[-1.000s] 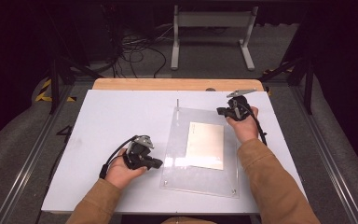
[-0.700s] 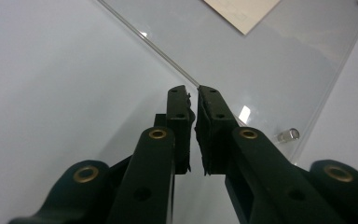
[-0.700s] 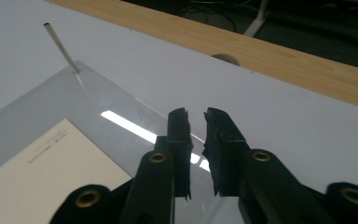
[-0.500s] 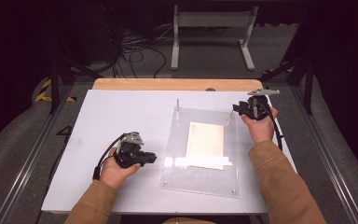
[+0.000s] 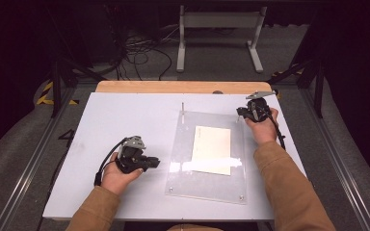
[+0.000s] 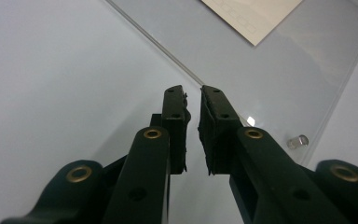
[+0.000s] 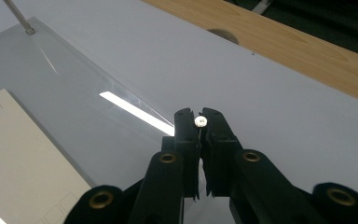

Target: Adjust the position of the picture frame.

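Note:
A clear acrylic plate (image 5: 207, 185) lies on the white table with a cream sheet of paper (image 5: 212, 149) under or in it. My right gripper (image 5: 242, 113) is at the plate's far right corner. In the right gripper view its jaws (image 7: 199, 115) have just been closing and pinch a tiny white round piece (image 7: 200, 122) at their tips. My left gripper (image 5: 156, 162) lies low on the table, just left of the plate and pointing at it. Its jaws (image 6: 192, 95) have just been opening and stand a narrow slit apart, with nothing between them.
A thin metal pin (image 5: 182, 108) stands at the plate's far left corner. Small metal standoffs (image 6: 298, 140) sit at the near corners. A wooden strip (image 5: 173, 86) runs along the table's far edge. Beyond it are a dark floor, cables and a white stand.
The right hand swung out to the right past the plate's far corner, then came back a little to the left. The left hand has hardly shifted.

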Tool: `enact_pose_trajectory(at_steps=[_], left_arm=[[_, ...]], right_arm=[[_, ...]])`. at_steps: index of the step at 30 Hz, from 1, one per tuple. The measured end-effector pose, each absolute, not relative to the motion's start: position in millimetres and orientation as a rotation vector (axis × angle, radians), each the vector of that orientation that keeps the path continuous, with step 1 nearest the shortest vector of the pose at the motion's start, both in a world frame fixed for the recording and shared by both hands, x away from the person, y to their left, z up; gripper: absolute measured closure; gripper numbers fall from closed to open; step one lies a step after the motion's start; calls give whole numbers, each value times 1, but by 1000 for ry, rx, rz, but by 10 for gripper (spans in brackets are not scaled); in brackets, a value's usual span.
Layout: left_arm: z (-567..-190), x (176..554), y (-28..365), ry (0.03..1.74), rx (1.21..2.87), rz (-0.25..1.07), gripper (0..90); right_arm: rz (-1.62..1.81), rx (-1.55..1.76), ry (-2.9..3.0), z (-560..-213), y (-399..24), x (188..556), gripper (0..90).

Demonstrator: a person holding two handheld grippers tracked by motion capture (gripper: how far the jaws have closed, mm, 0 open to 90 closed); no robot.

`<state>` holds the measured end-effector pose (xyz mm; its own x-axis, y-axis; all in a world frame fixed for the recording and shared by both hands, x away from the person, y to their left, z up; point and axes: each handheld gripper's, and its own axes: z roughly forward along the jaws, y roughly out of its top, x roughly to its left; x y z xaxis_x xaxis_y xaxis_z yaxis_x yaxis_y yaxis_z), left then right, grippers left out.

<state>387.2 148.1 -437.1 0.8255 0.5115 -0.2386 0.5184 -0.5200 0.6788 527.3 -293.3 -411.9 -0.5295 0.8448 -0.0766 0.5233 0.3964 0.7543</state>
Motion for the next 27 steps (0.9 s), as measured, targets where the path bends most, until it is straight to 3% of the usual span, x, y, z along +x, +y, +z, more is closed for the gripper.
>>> enact_pose_trajectory(at_steps=[11,27], left_arm=[[-435,386,150,752,2200,4,813],[-433,385,152,749,2189,10,817]], right_arm=[[1079,1034,2260,-399,-263,519,848],[1125,955,2375,-411,-238,515,848]])
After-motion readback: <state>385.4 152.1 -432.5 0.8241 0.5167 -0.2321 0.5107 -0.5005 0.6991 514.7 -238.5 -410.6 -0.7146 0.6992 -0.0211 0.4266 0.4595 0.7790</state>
